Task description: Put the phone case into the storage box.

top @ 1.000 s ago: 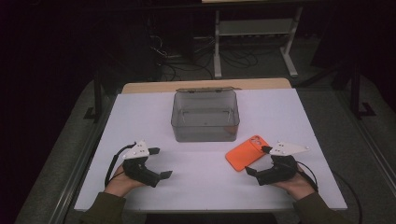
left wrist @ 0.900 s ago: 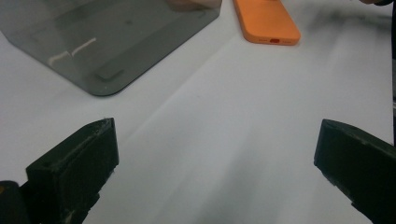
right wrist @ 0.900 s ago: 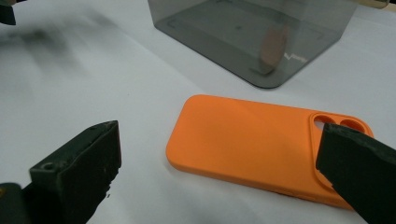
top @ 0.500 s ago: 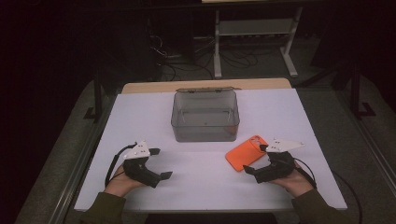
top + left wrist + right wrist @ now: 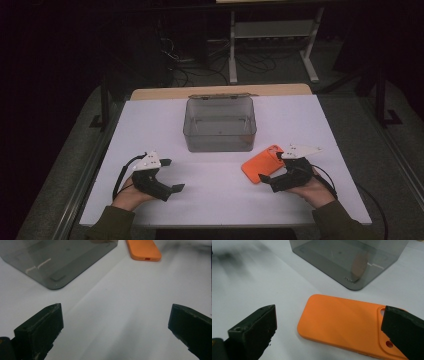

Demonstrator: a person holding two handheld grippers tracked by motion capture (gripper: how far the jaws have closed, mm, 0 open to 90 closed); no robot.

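Beside the right tongs [image 5: 272, 169], flat orange phone case [image 5: 262, 163]

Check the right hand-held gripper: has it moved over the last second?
Yes, slightly. The right hand-held gripper has edged left and forward over the orange phone case, toward the grey box; its jaws are open.

No text, label or number can be read anywhere. The grey box [image 5: 352, 260] beyond the right tool [image 5: 329, 332] bears a small embossed mark, too blurred to read.

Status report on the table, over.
Both claws open: left claw idle, right claw beside orange phone case. Case flat by the smoky bin. Nothing in the way.
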